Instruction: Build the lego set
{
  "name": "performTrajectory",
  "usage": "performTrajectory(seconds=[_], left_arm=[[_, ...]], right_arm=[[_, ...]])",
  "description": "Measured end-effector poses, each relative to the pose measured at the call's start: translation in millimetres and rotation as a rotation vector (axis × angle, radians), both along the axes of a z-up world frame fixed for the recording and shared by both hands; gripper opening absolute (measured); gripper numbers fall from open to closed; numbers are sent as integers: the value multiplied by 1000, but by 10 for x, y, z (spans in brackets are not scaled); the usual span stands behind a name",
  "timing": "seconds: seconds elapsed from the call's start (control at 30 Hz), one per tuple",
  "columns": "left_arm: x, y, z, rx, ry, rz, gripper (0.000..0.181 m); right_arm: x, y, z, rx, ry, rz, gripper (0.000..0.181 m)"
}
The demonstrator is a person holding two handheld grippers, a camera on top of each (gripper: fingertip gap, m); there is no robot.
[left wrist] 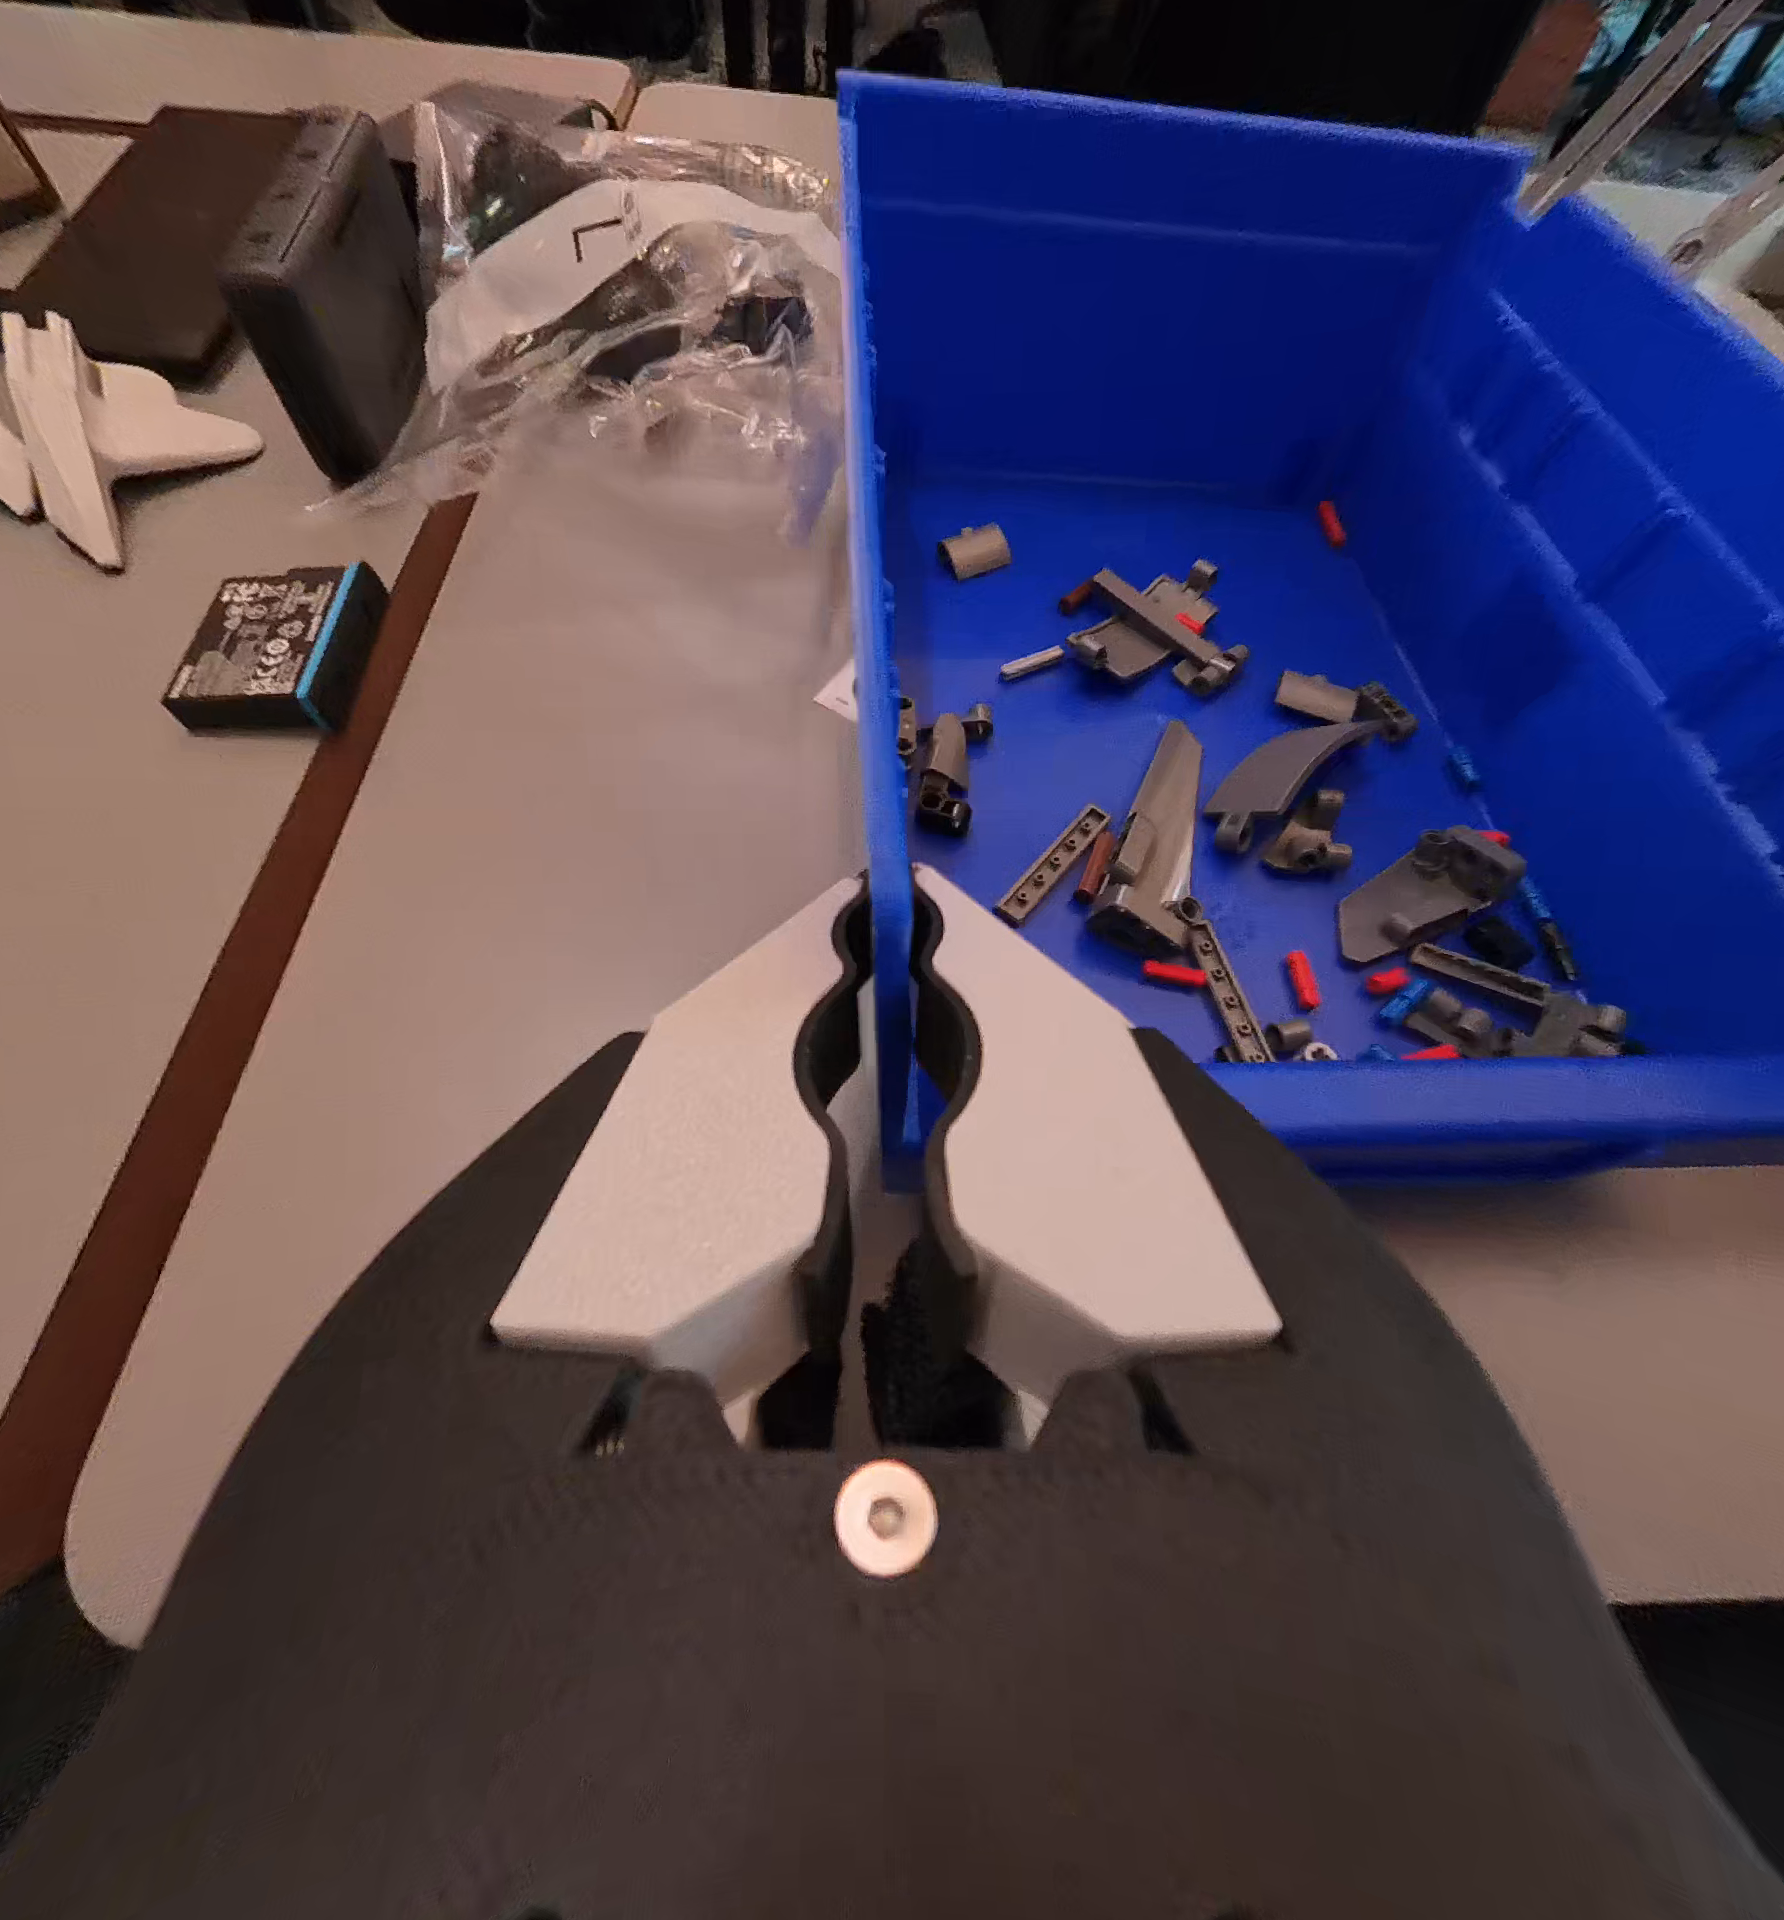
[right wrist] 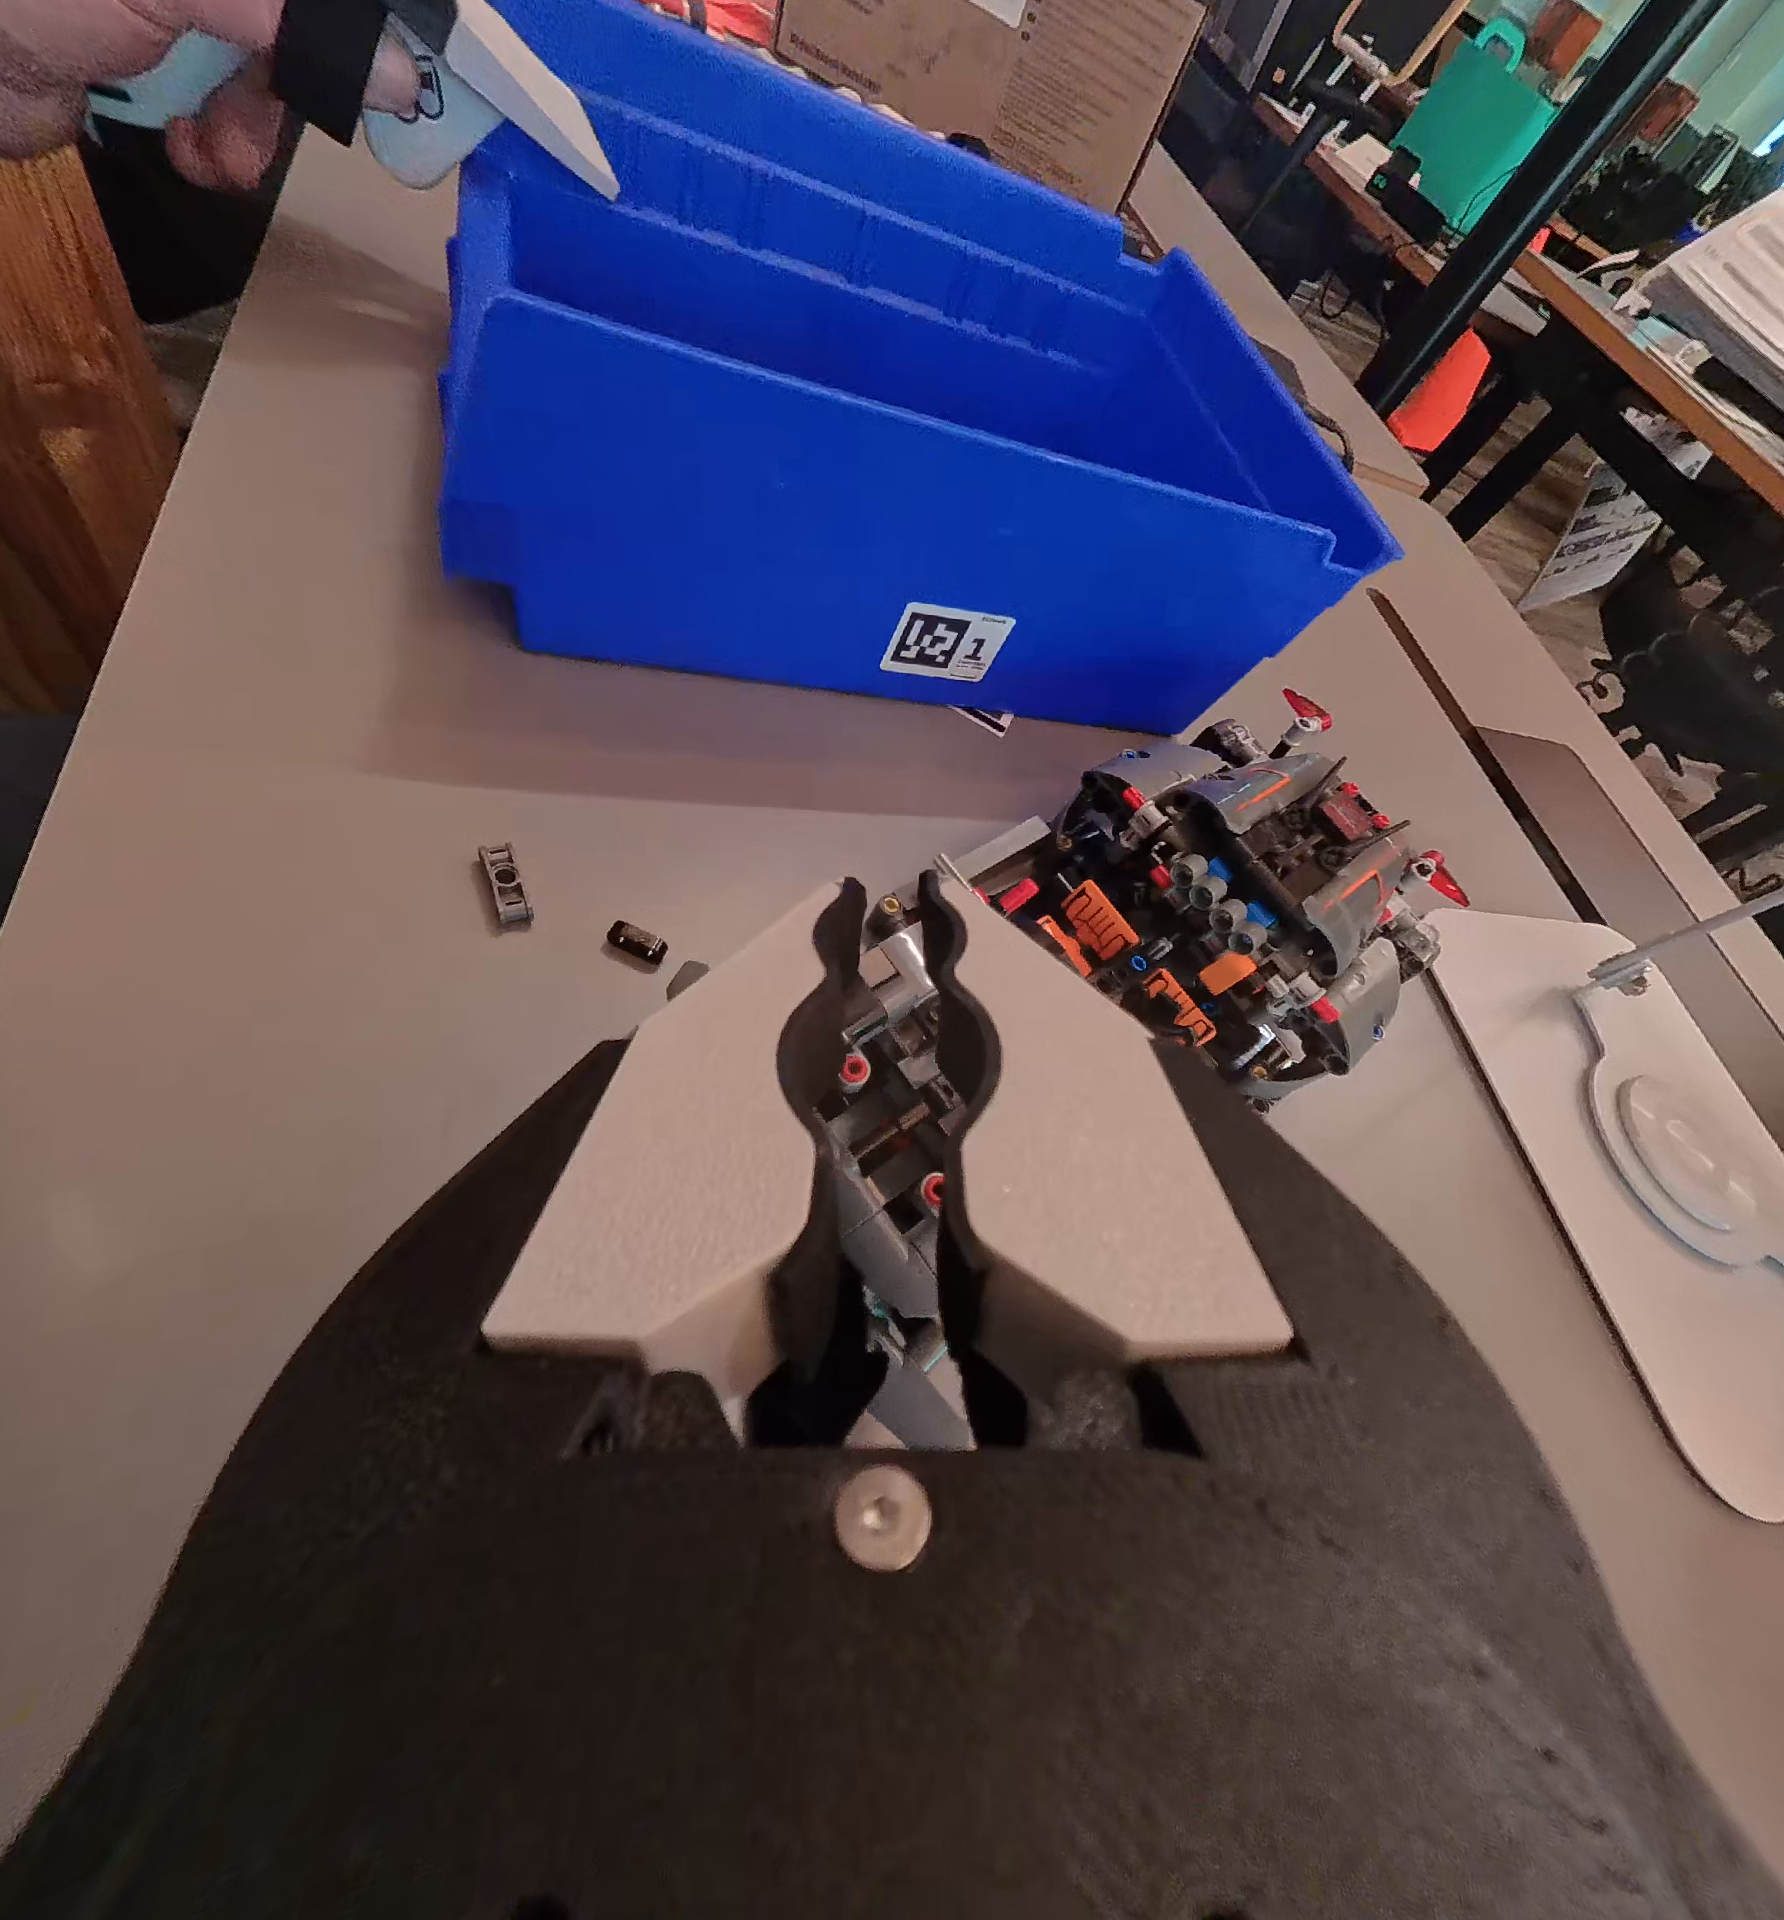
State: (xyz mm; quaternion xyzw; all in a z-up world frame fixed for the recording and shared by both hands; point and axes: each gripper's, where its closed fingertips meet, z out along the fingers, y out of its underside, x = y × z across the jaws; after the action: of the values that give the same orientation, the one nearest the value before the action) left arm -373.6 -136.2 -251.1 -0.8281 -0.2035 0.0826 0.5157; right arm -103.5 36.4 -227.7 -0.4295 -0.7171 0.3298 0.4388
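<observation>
We hold the left gripper (left wrist: 890, 914) with its fingers closed on the near side wall of the blue bin (left wrist: 1158, 343), one finger outside the wall and one inside. On the bin floor lies a scatter of loose lego pieces (left wrist: 1272, 821), mostly grey, with small red pins and a few blue bits among them. To the left of the bin on the grey table (left wrist: 597, 790) sit a crumpled clear plastic bag (left wrist: 639, 312), a black box (left wrist: 337, 301), a flat black battery (left wrist: 270, 649) with a blue edge, and white pointed parts (left wrist: 67, 436). Our right gripper (right wrist: 886, 914) has its fingers drawn narrow around the near end of the partly built lego model (right wrist: 1241, 904), a dark grey body with orange and red details that lies on the table just in front of the bin. Two small loose pieces, a grey one (right wrist: 504, 883) and a black one (right wrist: 637, 943), rest on the table left of the model, apart from it.
</observation>
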Motion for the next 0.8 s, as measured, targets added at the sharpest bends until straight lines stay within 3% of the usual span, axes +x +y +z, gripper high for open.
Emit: performTrajectory(seconds=[0.03,0.1,0.13,0.23,0.3,0.4,0.5,0.57,0.8], left_arm=[[5,-22,9,2,-4,4,2],[-72,-112,160,7,48,65,32],[-58,-124,294,6,87,61,36],[74,48,706,-126,303,-28,30],[261,312,749,-294,372,-200,25],[313,579,515,-596,384,-404,23],[227,775,268,-769,329,-544,23],[57,813,96,-909,339,-579,24],[-50,888,-336,-1173,323,-690,21]], right_arm=[[0,-2,-5,-2,0,3,9],[6,1,1,-3,7,6,9],[11,7,12,-7,14,5,9],[28,32,37,-26,33,2,9],[38,43,30,-41,36,5,9],[62,43,55,-62,48,12,9],[108,49,127,-69,75,11,8],[136,68,153,-73,85,6,8],[199,93,265,-104,123,6,8]])
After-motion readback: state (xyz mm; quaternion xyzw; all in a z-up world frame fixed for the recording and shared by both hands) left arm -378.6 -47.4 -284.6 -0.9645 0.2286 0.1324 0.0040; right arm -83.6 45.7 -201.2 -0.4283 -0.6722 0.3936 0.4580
